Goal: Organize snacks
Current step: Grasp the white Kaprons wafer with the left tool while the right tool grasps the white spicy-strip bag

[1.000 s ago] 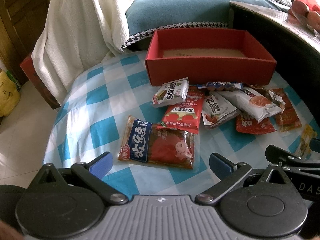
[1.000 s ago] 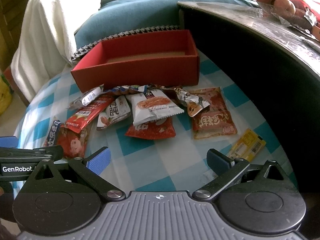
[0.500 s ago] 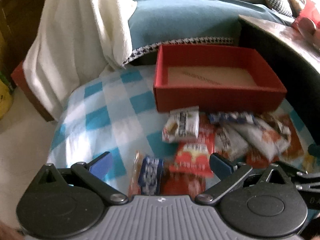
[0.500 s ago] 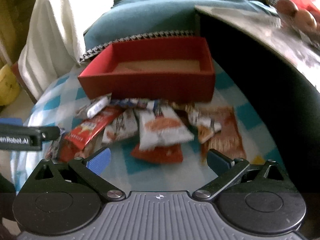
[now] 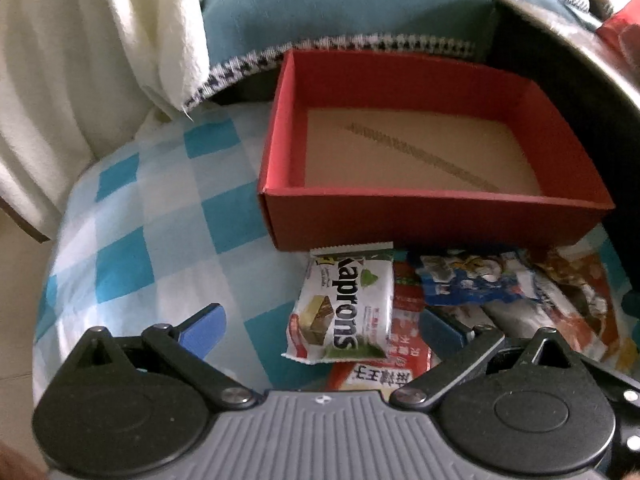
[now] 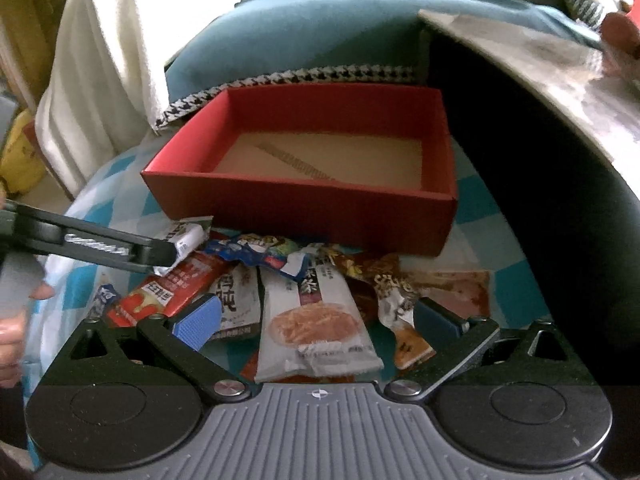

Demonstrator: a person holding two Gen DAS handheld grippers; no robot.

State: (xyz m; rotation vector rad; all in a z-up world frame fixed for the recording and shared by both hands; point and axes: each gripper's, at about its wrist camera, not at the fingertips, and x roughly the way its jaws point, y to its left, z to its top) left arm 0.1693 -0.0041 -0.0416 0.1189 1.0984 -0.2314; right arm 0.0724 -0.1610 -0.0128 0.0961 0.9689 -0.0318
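Left to right: our left gripper (image 5: 320,326) has its jaws spread wide either side of the Kaprons packet (image 5: 346,308), nothing clamped. We judge it's lined up for a straight pinch, since that packet lies on top of the pile and nearest the box. In the right wrist view the same packet (image 6: 185,236) sits at the left finger's tip; contact unclear.

Our right gripper (image 6: 316,320) is also wide open and empty, straddling the white noodle packet (image 6: 316,320), the top item on that side, so an easy first grab.

The snack pile (image 6: 280,280) sits just in front of the red box (image 5: 436,216), touching its front wall. Box is empty, bare cardboard floor, so sorting hasn't started.

Surface: soft blue-white check cloth (image 5: 132,248), probably gives under pressure. Behind: white blanket (image 6: 104,60), teal cushion (image 6: 320,28). Dark table (image 6: 532,128) close on the right, limits our swing there.
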